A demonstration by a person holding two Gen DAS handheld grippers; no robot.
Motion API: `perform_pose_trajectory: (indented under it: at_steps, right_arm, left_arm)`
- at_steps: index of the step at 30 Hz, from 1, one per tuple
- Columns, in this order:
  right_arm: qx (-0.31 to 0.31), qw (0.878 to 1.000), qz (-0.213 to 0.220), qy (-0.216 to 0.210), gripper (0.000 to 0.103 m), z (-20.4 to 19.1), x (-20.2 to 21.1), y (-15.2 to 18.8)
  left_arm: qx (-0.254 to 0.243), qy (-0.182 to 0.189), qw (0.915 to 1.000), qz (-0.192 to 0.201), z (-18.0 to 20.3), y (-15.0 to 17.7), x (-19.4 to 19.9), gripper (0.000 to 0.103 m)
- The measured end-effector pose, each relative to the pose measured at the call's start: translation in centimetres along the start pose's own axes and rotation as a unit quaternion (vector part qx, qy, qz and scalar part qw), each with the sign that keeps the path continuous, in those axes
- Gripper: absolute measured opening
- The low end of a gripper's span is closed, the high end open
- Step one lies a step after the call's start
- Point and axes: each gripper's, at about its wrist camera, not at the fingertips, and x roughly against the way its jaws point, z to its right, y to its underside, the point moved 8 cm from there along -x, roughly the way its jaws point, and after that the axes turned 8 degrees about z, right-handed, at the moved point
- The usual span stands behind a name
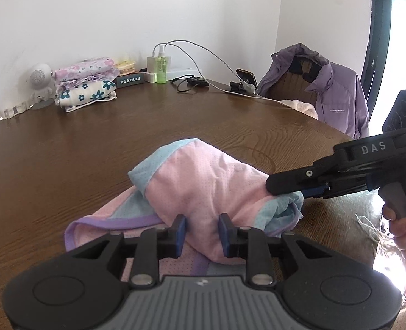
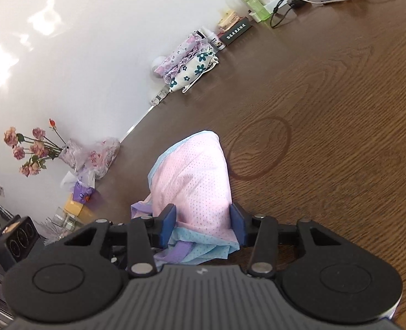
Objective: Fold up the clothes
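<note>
A pink mesh garment [image 1: 203, 181] with light-blue panels and purple trim lies bunched on the brown wooden table [image 1: 148, 126]. My left gripper [image 1: 202, 231] is shut on its near fold, pink cloth filling the gap between the blue pads. In the left wrist view my right gripper [image 1: 271, 187] comes in from the right, held by a hand [image 1: 403, 220], its tip on the garment's right end. In the right wrist view the garment [image 2: 194, 176] runs away from my right gripper [image 2: 203, 220], whose pads press on the bunched pink and blue cloth.
A stack of folded floral clothes [image 1: 86, 82] sits at the back by the wall, beside a white speaker figure [image 1: 39, 82], a green bottle [image 1: 161, 68], cables and a phone [image 1: 247, 78]. A chair with a purple jacket [image 1: 334, 93] stands at the right. Flowers [image 2: 30, 148] lie far left.
</note>
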Motion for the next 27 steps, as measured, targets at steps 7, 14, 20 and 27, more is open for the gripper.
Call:
perform_pose_trajectory:
  at_steps: [7, 14, 20, 27]
  right_arm:
    - [0.051, 0.999, 0.004, 0.002, 0.012, -0.1, 1.0, -2.7]
    - [0.457, 0.883, 0.042, 0.098, 0.012, -8.1, 2.6, -3.3]
    - [0.704, 0.707, 0.002, 0.063, 0.012, -12.0, 1.2, 5.6]
    - [0.714, 0.697, -0.059, 0.019, 0.014, -11.6, 0.7, 10.4]
  left_arm:
    - [-0.007, -0.003, 0.9997, 0.025, 0.9, -0.8, 1.7, 0.031]
    - [0.004, -0.020, 0.9991, 0.036, 0.2, -0.8, 2.9, 0.029]
    - [0.020, -0.024, 0.9986, 0.043, -0.5, -0.5, 4.0, 0.029]
    - [0.058, -0.007, 0.9944, 0.088, -1.8, -3.3, 5.4, 0.030]
